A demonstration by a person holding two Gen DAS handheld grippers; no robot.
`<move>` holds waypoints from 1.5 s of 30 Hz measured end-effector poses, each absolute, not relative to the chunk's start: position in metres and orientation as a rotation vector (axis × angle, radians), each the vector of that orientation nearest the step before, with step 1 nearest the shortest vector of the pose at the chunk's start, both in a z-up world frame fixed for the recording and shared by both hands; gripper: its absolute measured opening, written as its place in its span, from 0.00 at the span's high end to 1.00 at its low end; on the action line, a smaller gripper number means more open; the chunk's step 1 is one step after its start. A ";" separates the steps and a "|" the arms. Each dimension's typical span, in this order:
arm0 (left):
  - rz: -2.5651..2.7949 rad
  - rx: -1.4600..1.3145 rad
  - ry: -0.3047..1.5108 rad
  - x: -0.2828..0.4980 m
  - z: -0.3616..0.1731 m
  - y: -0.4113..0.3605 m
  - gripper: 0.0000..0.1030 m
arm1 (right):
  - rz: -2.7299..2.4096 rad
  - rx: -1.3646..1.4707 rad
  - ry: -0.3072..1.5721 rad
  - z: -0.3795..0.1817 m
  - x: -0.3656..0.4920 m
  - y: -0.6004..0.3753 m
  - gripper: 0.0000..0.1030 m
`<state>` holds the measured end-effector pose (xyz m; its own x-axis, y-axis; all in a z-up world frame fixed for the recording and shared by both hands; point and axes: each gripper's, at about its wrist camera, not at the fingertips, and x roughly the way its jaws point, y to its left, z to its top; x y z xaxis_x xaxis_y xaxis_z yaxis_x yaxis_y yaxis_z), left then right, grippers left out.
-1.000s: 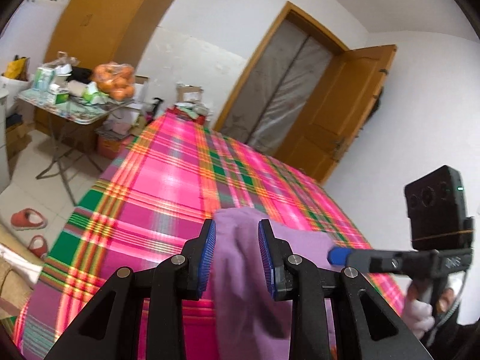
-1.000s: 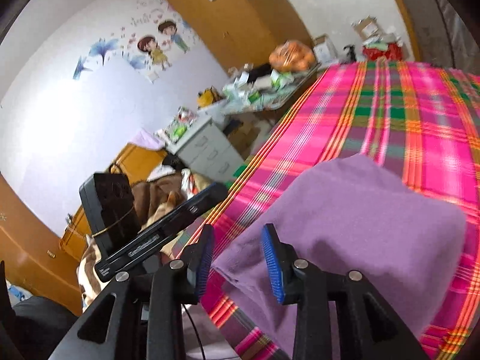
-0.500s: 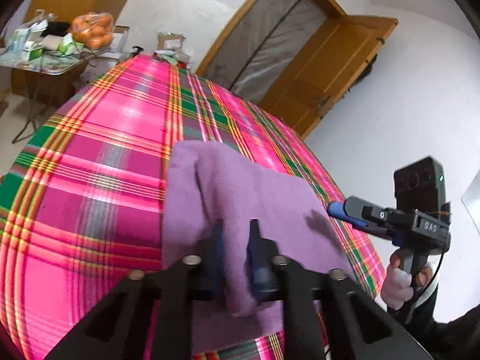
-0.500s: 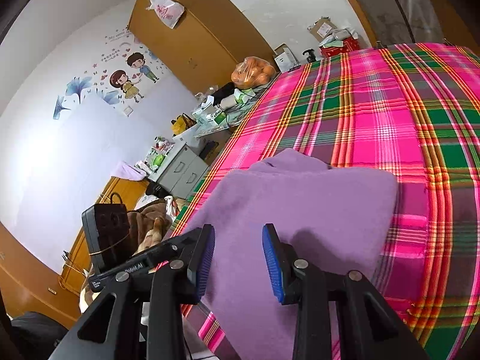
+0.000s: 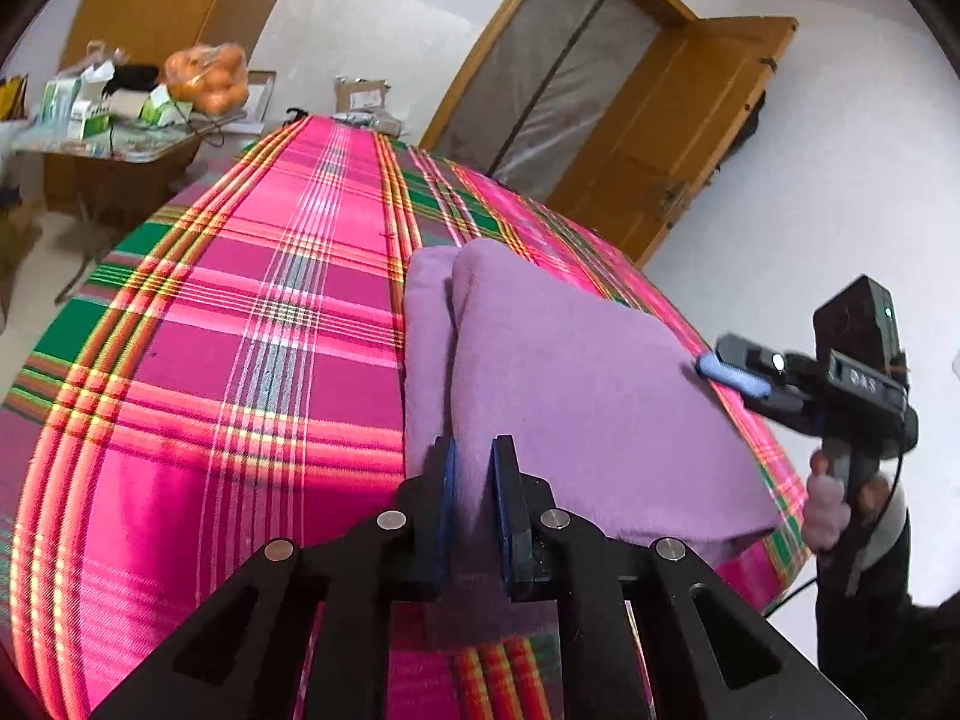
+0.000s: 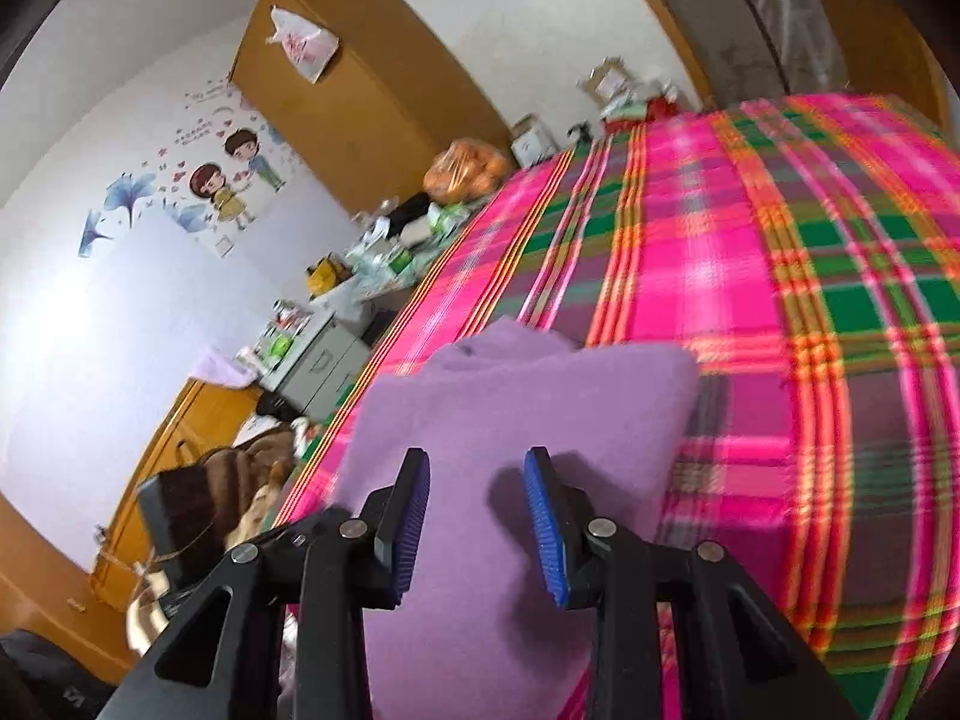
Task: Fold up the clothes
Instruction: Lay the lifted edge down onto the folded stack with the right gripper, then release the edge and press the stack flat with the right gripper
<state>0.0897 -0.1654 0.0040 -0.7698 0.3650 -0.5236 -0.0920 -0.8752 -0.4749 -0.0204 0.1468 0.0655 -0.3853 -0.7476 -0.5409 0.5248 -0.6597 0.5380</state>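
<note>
On the pink plaid bedcover point(image 5: 240, 372) lies the folded purple garment point(image 5: 588, 396), near the front edge of the bed. The left gripper point(image 5: 474, 468) pinches a raised fold of this garment between its blue pads. The right gripper point(image 6: 477, 480) hovers over the cloth, its jaws apart and holding nothing.

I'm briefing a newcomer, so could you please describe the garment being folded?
Find the bed under the pink plaid cover. Near its front edge lies a plain purple garment, folded flat, the only unpatterned cloth there, with the left claw pinching its edge.
</note>
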 end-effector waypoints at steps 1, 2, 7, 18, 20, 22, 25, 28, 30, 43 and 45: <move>2.665 -0.917 -0.635 0.092 0.004 -0.167 0.88 | -2.125 0.985 -0.347 0.067 -0.021 0.149 0.66; 2.664 -0.914 -0.638 0.093 0.005 -0.168 0.88 | -2.145 0.977 -0.339 0.067 -0.022 0.151 0.66; 2.682 -0.891 -0.611 0.085 0.024 -0.173 0.70 | -2.200 0.980 -0.331 0.064 -0.030 0.158 0.66; 2.510 -1.020 -0.706 -0.025 0.027 -0.183 0.71 | -2.212 0.998 -0.333 0.062 -0.038 0.164 0.66; 2.521 -1.039 -0.717 -0.030 0.024 -0.183 0.82 | -2.222 0.993 -0.331 0.064 -0.038 0.164 0.66; 2.537 -1.023 -0.735 -0.026 0.022 -0.184 0.87 | -2.230 0.986 -0.325 0.064 -0.040 0.164 0.66; 2.570 -1.001 -0.732 -0.015 0.021 -0.187 0.88 | -2.242 0.976 -0.300 0.065 -0.043 0.162 0.71; 2.576 -1.010 -0.733 -0.013 0.019 -0.187 0.88 | -2.255 0.970 -0.220 0.065 -0.048 0.150 0.83; 2.574 -1.031 -0.727 -0.016 0.017 -0.186 0.88 | -2.278 0.976 -0.117 0.061 -0.052 0.137 0.85; 2.576 -1.025 -0.780 -0.012 0.015 -0.189 0.82 | -2.261 1.065 -0.153 0.045 -0.065 0.138 0.91; 2.628 -0.994 -0.764 0.002 0.019 -0.192 0.78 | -2.252 1.022 -0.158 0.051 -0.050 0.148 0.90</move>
<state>0.0016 -0.1916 0.0193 -0.7437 0.3824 -0.5484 -0.0290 -0.8379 -0.5450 -0.0495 0.1480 0.0513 -0.4840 -0.6064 -0.6309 0.5124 -0.7808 0.3575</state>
